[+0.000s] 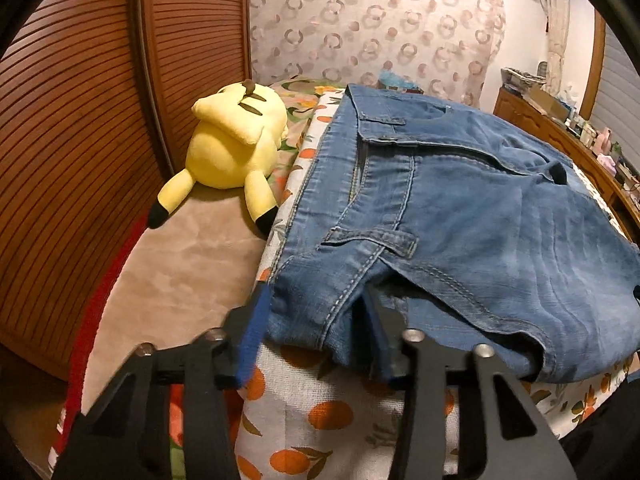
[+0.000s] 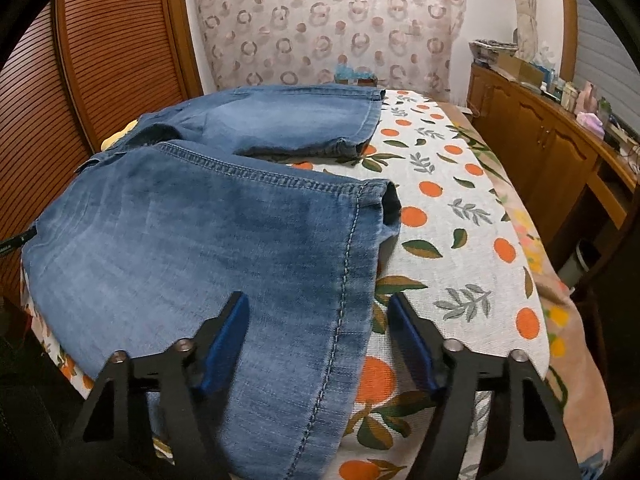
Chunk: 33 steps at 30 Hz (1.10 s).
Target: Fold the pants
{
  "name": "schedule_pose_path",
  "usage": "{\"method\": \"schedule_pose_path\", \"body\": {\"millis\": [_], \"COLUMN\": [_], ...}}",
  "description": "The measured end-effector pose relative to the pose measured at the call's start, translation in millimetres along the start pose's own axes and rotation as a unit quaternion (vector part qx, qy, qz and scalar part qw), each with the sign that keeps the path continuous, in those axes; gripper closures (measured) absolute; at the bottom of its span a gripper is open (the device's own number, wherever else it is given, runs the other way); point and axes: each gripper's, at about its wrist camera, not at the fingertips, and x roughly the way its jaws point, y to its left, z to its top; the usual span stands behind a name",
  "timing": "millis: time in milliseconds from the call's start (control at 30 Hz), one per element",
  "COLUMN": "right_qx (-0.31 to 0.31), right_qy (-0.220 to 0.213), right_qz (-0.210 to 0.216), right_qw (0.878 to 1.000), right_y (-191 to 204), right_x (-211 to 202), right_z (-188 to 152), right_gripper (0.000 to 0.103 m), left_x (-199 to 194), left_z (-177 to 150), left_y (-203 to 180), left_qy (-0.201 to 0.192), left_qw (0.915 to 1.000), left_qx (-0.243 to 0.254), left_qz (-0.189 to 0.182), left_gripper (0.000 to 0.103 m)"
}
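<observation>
Blue denim pants (image 1: pixel 460 208) lie flat on a bed; the waistband is toward the left wrist view and both legs (image 2: pixel 192 232) spread across the right wrist view. My left gripper (image 1: pixel 316 292) straddles the near waistband corner, its blue pads (image 1: pixel 256 320) touching the bunched denim on both sides, so it is shut on that corner. My right gripper (image 2: pixel 316 298) is at the near leg's hem. One of its fingers (image 2: pixel 230 332) rests on the denim and the other lies on the sheet just beside the hem edge, so the jaws stand open around the hem.
The bed has a white cover with an orange-fruit print (image 2: pixel 460 216). A yellow plush toy (image 1: pixel 232 144) lies left of the pants near a slatted wooden door (image 1: pixel 80 120). On the right, a wooden cabinet (image 2: pixel 540 140) carries clutter. A patterned curtain (image 2: pixel 320 20) hangs behind.
</observation>
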Motion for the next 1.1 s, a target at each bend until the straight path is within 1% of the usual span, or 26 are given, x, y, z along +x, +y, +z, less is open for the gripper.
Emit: {"method": "schedule_pose_path", "body": {"millis": [33, 67, 100, 133, 200, 233, 300, 467, 667, 767, 867, 933, 1100], "right_qx": [-0.001, -0.002, -0.003, -0.003, 0.002, 0.005, 0.004, -0.004, -0.042, -0.056, -0.060, -0.062, -0.061], "right_qy": [-0.001, -0.001, -0.001, -0.002, -0.001, -0.005, -0.013, -0.054, -0.096, -0.109, -0.106, -0.096, -0.047], "right_qz": [-0.001, -0.002, -0.004, -0.006, 0.002, 0.007, 0.013, 0.031, 0.033, 0.035, 0.037, 0.034, 0.033], "right_qw": [1.000, 1.000, 1.000, 1.000, 1.000, 1.000, 1.000, 0.998, 0.994, 0.992, 0.992, 0.993, 0.996], "right_y": [0, 1, 0, -1, -3, -4, -5, -3, 12, 19, 25, 26, 25], "right_x": [0, 1, 2, 2, 1, -1, -5, -25, -40, -38, -22, -1, 53], "right_z": [1, 4, 5, 4, 6, 6, 12, 30, 65, 83, 98, 105, 106], "right_gripper": [0.045, 0.053, 0.062, 0.076, 0.084, 0.091, 0.092, 0.096, 0.097, 0.097, 0.097, 0.097, 0.097], "left_x": [-1, -2, -3, -5, -13, -17, -30, -51, -57, -56, -48, -41, -30], "left_z": [-1, 0, -1, 0, 3, 5, 14, 41, 78, 96, 111, 117, 118], "left_y": [-3, -5, -9, -12, -19, -20, -24, -38, -55, -63, -70, -75, -83], "left_qy": [0.000, -0.002, -0.005, -0.007, -0.022, -0.028, -0.046, -0.084, -0.120, -0.131, -0.135, -0.133, -0.121], "left_qw": [1.0000, 1.0000, 0.9999, 0.9998, 0.9994, 0.9992, 0.9985, 0.9951, 0.9898, 0.9878, 0.9867, 0.9868, 0.9877], "left_qx": [0.003, 0.007, 0.013, 0.018, 0.026, 0.028, 0.031, 0.049, 0.072, 0.079, 0.085, 0.088, 0.092], "left_qz": [-0.006, -0.006, -0.004, -0.002, 0.005, 0.004, -0.003, -0.018, -0.026, -0.029, -0.029, -0.030, -0.035], "left_gripper": [0.075, 0.081, 0.084, 0.089, 0.091, 0.091, 0.091, 0.091, 0.092, 0.092, 0.092, 0.092, 0.092]}}
